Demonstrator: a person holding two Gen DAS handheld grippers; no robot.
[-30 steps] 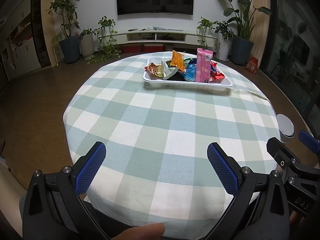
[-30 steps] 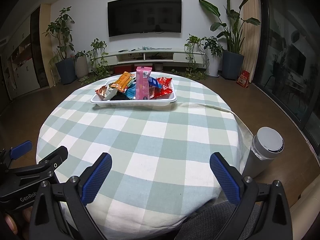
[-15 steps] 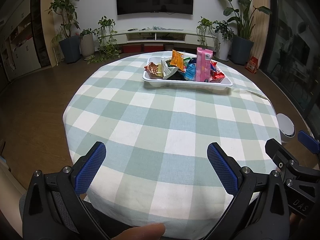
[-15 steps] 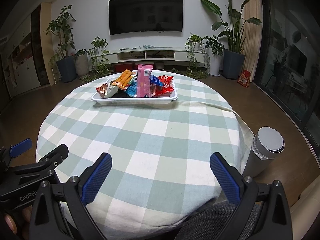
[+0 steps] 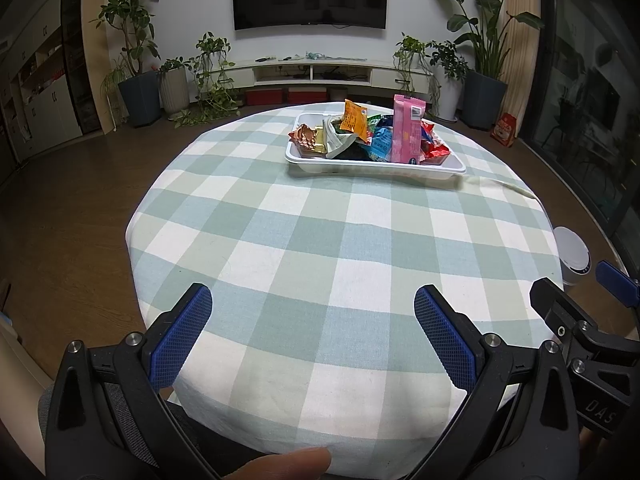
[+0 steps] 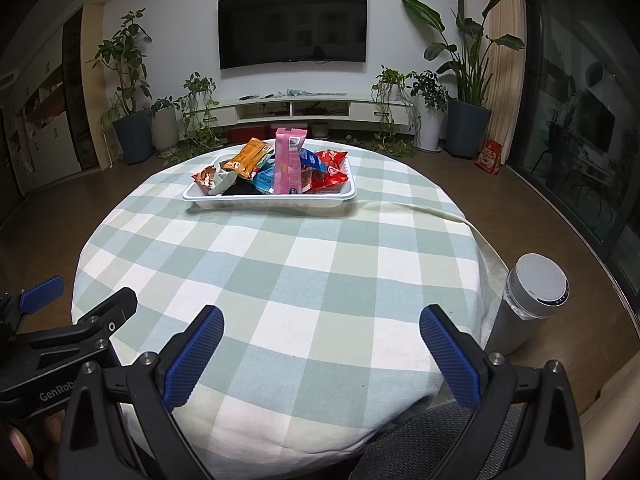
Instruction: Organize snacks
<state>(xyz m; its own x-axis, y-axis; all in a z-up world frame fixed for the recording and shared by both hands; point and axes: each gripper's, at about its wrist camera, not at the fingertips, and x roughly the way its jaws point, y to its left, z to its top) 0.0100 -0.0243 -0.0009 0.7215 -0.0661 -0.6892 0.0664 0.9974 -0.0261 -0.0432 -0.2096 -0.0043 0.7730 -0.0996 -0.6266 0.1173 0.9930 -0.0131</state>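
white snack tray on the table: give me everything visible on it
The white tray is a shallow rectangular dish with rounded corners and a flared rim, plastic by its look. It sits flat on the checked tablecloth at the table's far side, long edge toward the cameras. Snack packets fill it in a loose heap; a pink pack stands upright. Neither set of tongs touches it.

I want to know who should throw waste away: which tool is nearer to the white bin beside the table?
Right. The right tool has the bin close on its right; the left tool sits farther away, beyond the right one.
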